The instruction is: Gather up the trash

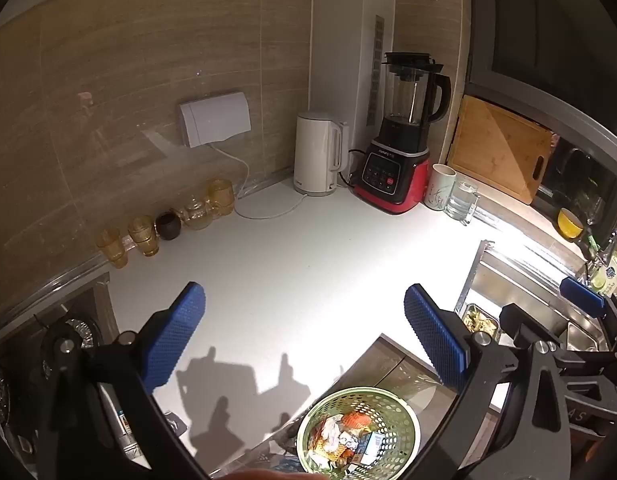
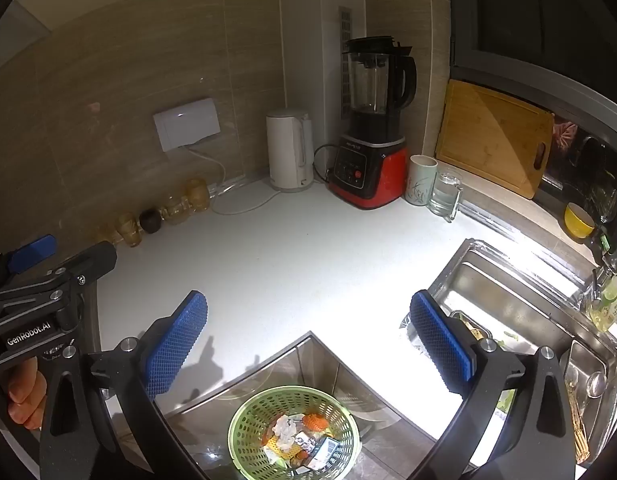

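While your left tongs (image 1: 304, 336) and right tongs (image 2: 308, 340) hang released over the white bench (image 2: 308, 248), the green wastebasket (image 2: 294, 432) of trash (image 2: 304, 440) sits bottom centre.

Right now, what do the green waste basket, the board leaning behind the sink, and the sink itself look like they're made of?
Green waste basket: likely plastic, with a uniform matte color and a molded grid of holes.
Board: apparently wood or bamboo, warm tan with faint grain and a cut-out handle slot.
Sink: probably stainless steel, silvery, brushed and strongly reflective.

Left claw (image 1: 304, 338) and right claw (image 2: 308, 340) gape, empty
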Available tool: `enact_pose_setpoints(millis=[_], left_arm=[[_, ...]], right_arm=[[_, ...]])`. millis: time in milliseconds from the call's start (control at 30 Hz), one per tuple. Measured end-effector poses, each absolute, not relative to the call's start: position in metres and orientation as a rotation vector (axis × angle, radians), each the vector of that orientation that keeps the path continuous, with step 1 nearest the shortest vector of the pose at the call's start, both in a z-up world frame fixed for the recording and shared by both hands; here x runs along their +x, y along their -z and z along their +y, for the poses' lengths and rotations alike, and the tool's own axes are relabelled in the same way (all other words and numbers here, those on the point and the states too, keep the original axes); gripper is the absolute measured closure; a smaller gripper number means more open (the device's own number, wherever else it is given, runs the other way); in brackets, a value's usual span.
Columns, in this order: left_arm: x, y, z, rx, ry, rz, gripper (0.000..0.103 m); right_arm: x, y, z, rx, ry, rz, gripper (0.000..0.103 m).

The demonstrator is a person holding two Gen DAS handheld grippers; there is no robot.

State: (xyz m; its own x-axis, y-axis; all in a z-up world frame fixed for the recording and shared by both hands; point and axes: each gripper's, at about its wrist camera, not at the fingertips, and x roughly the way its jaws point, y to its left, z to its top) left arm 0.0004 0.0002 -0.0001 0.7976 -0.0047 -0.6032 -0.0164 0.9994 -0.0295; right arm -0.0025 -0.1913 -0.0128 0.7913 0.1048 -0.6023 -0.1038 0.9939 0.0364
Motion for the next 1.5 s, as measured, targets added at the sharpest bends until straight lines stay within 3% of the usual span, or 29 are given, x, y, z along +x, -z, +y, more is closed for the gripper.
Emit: enact_pose_setpoints(millis=[1500], left_arm=[[-0.0002, 0.0038, -0.0008, -0.036, 0.005, 0.648, 0.008]], right_arm=[[-0.0018, 0.0132, -0.1924, 0.002, -0.115, 0.65, 0.002]])
